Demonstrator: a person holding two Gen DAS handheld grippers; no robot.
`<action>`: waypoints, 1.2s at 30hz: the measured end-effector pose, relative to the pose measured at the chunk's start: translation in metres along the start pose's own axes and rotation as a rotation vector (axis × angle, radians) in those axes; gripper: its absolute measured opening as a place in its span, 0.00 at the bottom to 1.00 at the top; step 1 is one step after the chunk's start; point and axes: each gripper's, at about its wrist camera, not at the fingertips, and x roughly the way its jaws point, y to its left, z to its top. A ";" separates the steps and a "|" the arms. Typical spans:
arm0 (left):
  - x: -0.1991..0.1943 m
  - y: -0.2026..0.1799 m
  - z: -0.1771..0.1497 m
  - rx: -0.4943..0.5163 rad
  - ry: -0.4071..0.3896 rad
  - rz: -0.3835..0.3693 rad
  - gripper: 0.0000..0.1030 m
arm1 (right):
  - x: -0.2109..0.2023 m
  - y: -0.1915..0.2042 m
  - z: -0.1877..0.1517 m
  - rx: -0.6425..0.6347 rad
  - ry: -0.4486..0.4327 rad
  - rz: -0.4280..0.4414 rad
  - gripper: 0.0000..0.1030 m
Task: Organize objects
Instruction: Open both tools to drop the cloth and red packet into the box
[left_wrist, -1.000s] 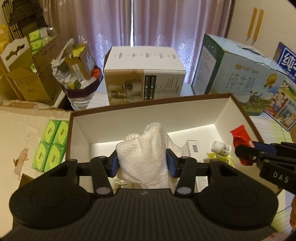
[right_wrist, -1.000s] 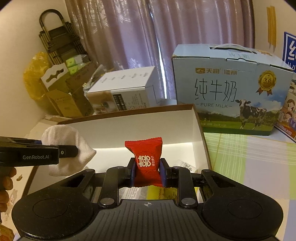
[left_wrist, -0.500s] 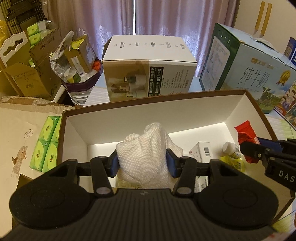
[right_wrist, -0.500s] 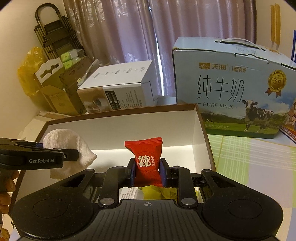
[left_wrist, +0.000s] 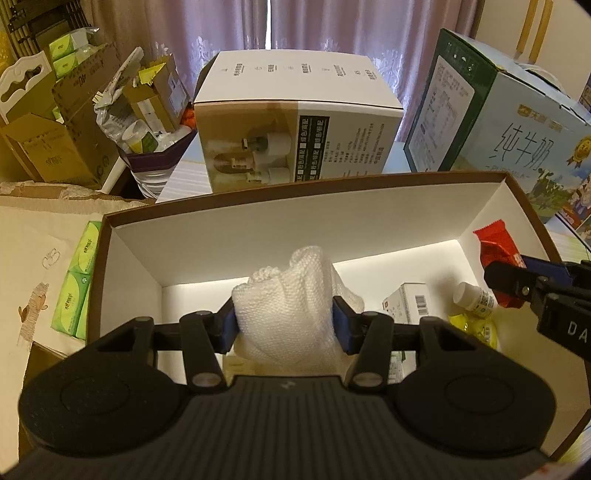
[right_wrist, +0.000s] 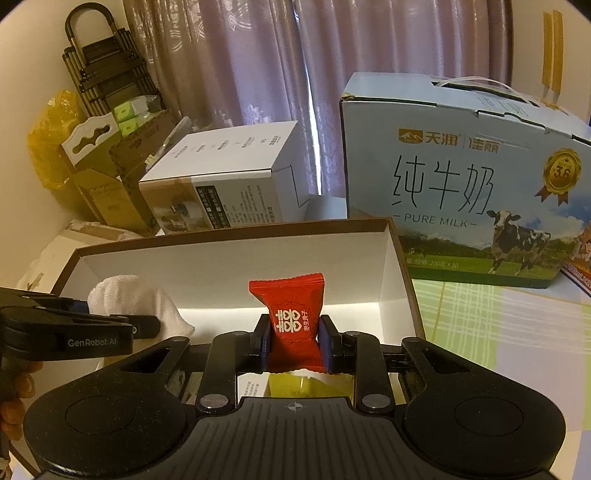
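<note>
Knitted white cloth sits bunched between the blue pads of the left gripper, whose jaws are opening while the pads still touch the cloth on both sides. It hangs over the left half of an open brown-rimmed box with white inner walls. Inside the box, to the right, lie a small white carton with a barcode, a small white bottle and something yellow. The right gripper stands narrow, clamped on a red candy packet with white characters, upright above the box's right part. Behind the box stand a white carton and a blue milk case.
</note>
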 end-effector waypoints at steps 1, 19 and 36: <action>0.001 0.000 0.001 -0.002 0.003 -0.002 0.46 | 0.001 0.000 0.001 0.001 -0.001 0.000 0.22; 0.005 0.004 0.004 0.011 -0.016 0.055 0.83 | 0.011 -0.004 0.004 -0.013 0.016 -0.011 0.22; -0.003 0.005 -0.002 0.018 -0.062 0.046 0.96 | 0.020 -0.002 0.011 -0.030 -0.051 -0.023 0.50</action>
